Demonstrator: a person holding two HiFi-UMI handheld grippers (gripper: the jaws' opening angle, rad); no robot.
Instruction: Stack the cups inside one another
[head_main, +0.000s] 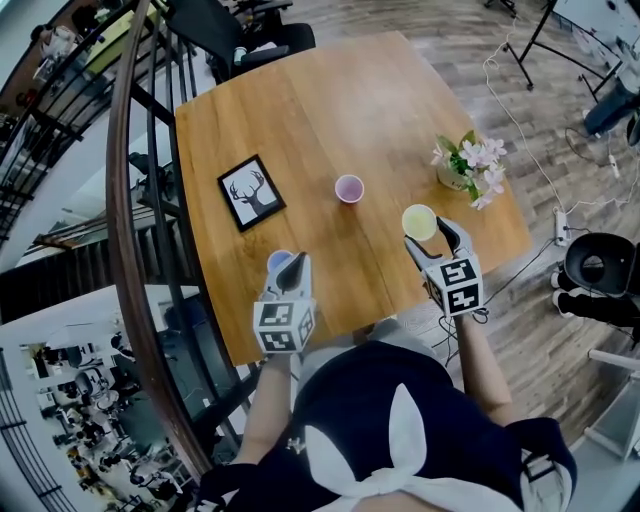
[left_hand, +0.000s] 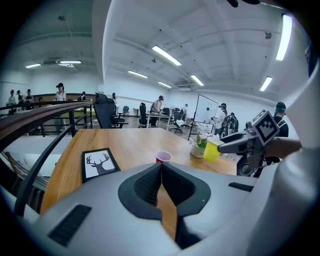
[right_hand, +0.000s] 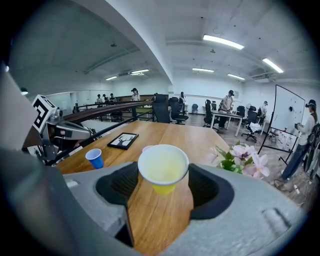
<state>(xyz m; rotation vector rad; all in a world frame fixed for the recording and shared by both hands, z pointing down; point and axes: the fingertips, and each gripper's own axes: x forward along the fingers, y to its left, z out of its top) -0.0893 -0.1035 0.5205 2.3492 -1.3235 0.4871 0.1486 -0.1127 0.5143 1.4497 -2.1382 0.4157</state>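
Holding the yellow cup (right_hand: 163, 167) over the table's (head_main: 300, 120) near right part, your right tongs (head_main: 428, 234) are clamped on its sides. The pink cup (head_main: 349, 188) stands alone near the table's middle, apart from it. The blue cup (right_hand: 94, 158) stands on the table just beside your left tongs (left_hand: 161, 167), whose tips are pressed together with nothing between them. A framed deer picture (head_main: 251, 192) lies left of the pink cup, and a pot of flowers (head_main: 470, 165) sits just beyond the yellow cup.
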